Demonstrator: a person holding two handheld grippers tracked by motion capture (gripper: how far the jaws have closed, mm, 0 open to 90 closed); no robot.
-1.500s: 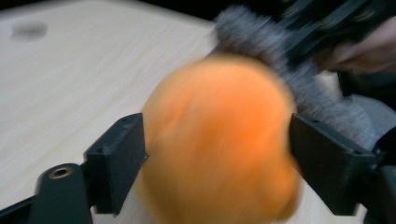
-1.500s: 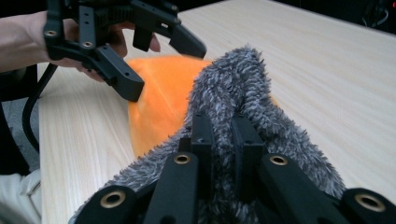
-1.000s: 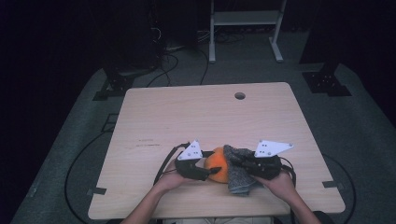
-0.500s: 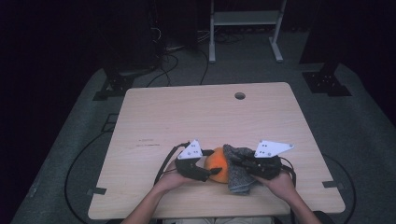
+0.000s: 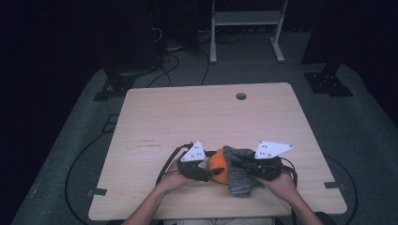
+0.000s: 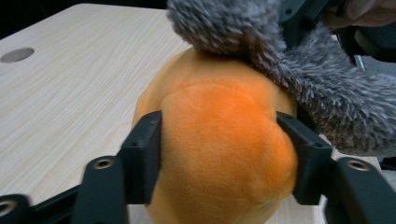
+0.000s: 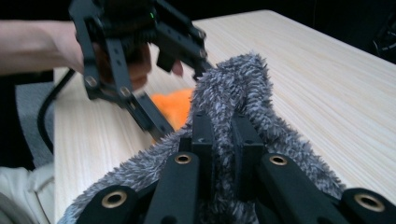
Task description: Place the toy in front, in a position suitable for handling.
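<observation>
Centrally, low in the high view, an orange plush ball (image 5: 218, 168) is met by both grippers beside a grey fuzzy cloth (image 5: 238, 173). Seen from the left gripper (image 6: 218, 154), the ball is squeezed between half-closed jaws that have just been closing. Seen from the right gripper (image 7: 219, 140), cloth is pinched tight; it is best pulled away gently while the ball is kept steady.

Wooden table (image 5: 178, 117), grey carpet (image 5: 361, 122), dark room

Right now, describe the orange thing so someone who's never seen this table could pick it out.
On the light wooden table, look at the near edge where the person's two hands meet. Between the left gripper and the right gripper sits an orange plush ball. It is smooth, round and bright orange, unlike the shaggy grey cloth draped over its top.
</observation>
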